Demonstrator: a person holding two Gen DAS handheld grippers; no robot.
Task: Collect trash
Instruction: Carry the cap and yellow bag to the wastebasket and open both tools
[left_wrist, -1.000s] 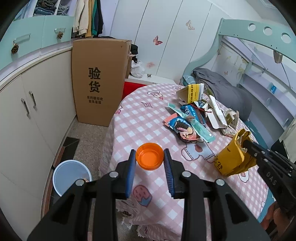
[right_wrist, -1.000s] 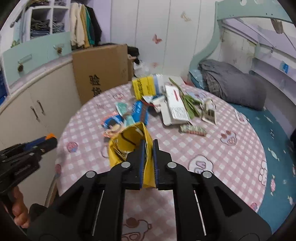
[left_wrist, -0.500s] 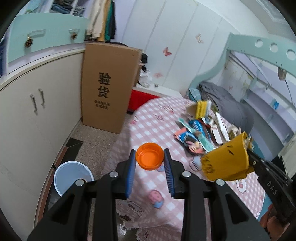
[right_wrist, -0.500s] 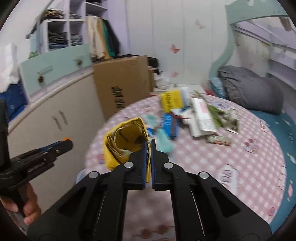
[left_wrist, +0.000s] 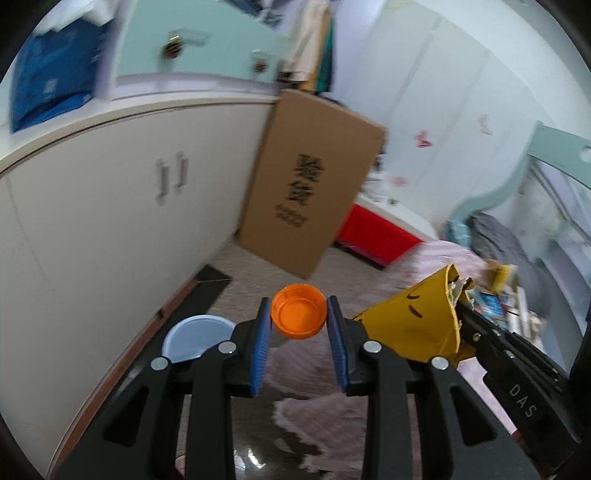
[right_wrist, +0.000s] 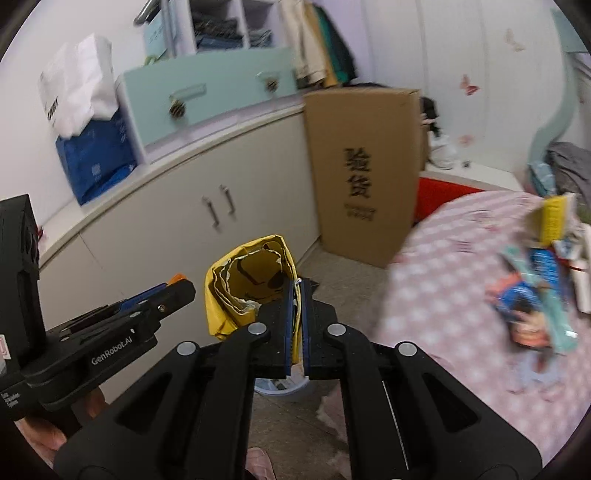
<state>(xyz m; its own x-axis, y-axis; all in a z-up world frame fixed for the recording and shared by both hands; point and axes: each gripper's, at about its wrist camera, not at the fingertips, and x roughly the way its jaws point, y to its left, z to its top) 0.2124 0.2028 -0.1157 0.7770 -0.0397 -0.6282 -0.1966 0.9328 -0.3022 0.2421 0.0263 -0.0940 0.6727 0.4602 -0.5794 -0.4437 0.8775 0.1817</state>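
Item 1. Left gripper (left_wrist: 299, 325): clamped on an orange bottle cap (left_wrist: 299, 316), which sits flat between the blue pads with its hollow side toward the camera.

Item 2. Right gripper (right_wrist: 294, 325): pinched tight on a crumpled yellow paper bag (right_wrist: 248, 291), whose open mouth bulges out toward 10 o'clock from the tips.

Item 3. White bin (left_wrist: 195, 338): on the floor by the cabinet, round mouth up. In the left wrist view it lies at 9 o'clock from the cap, just beside the left finger. In the right wrist view only a sliver shows below the closed fingers.

Item 4. Remaining trash: wrappers (right_wrist: 535, 295) on the pink checked table (right_wrist: 443, 266), at 3 o'clock.

Judgement: both loads are bound for the bin. The left gripper looks nearer, though the view blurs.
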